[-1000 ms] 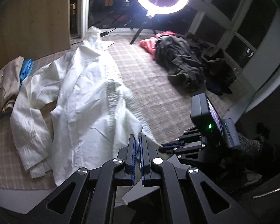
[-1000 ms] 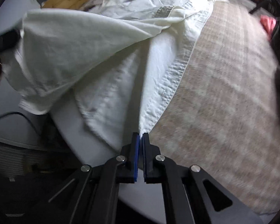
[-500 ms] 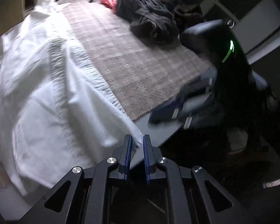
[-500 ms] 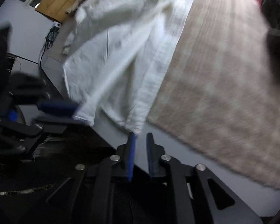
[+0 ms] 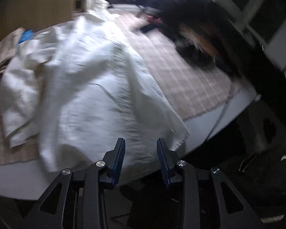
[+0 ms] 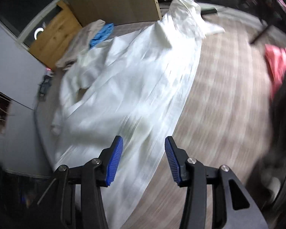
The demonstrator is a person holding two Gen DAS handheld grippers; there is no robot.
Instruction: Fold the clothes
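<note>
A white button-up shirt (image 5: 82, 87) lies spread on the plaid cloth of the table (image 5: 190, 80), collar at the far end, hem hanging over the near edge. My left gripper (image 5: 141, 148) hovers open just above the hem with nothing between its blue pads. In the right wrist view the same white shirt (image 6: 135, 87) stretches away toward its collar, one sleeve bunched at the left. My right gripper (image 6: 144, 148) stands open over the shirt's lower front edge and holds nothing. Both views are motion-blurred.
A beige garment with a blue cloth (image 6: 102, 33) on it sits at the far left of the table. A pink garment (image 6: 278, 59) and dark clothes (image 5: 198, 55) lie at the right. A wooden board (image 6: 112, 0) leans behind. The table's pale edge (image 5: 215, 112) runs near my grippers.
Both grippers were shut on the shirt's hem a second ago; both have opened and let it go. The shirt has dropped flatter onto the table, and both cameras have swung.
</note>
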